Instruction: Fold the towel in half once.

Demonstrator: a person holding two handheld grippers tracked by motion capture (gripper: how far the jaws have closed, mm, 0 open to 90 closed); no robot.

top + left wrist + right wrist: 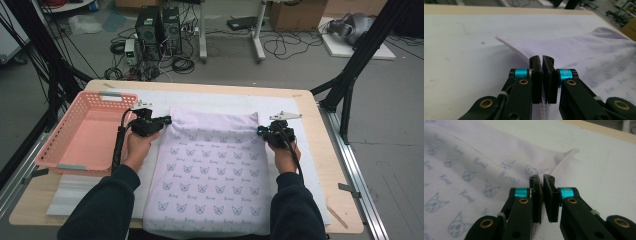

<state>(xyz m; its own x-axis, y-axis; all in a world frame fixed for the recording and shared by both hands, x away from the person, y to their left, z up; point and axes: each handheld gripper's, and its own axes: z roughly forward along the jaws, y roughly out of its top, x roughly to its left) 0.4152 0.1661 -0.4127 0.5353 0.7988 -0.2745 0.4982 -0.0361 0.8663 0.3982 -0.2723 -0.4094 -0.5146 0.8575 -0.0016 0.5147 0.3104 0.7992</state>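
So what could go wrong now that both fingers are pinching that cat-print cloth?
The left gripper and right gripper each pinch just the ribbed edge of the cloth, so a corner might slip free when lifted. If one hand rises faster than the other, the fabric could skew or bunch. The pink basket sits close beside the left hand and might get bumped.

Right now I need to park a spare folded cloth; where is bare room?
Inside the pink basket, and the white mat strip beyond the cat-print cloth. The middle is taken by that cloth.
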